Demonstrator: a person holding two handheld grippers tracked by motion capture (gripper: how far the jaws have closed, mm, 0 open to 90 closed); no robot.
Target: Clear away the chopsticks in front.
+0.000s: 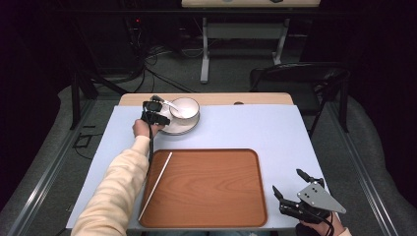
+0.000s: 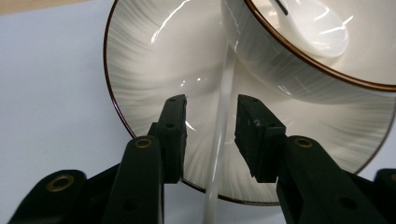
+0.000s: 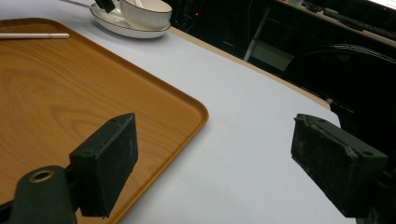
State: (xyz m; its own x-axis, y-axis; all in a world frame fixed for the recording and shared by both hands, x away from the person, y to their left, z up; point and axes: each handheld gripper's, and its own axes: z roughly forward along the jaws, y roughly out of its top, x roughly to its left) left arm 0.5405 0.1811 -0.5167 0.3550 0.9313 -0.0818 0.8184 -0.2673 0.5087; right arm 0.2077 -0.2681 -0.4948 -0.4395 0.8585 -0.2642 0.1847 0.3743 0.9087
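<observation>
Left claw (image 2: pixel 210 135) over near rim of plate (image 2: pixel 140 70), jaws slightly parted astride white chopstick (image 2: pixel 219 140), pads not pressing. Chopstick lying across plate, leaning against bowl (image 2: pixel 299 70) holding spoon (image 2: pixel 313 23). Second chopstick (image 1: pixel 156 184) on tray (image 1: pixel 211 189), nearer than plate. Right claw (image 1: pixel 295 189) wide open, empty, right of tray above surface (image 1: pixel 246 130).

Off to the sides
Wooden tray (image 1: pixel 211 187) at the table's near edge; black chair (image 1: pixel 300 81) beyond the far right corner; cables (image 1: pixel 147 59) on the floor.
</observation>
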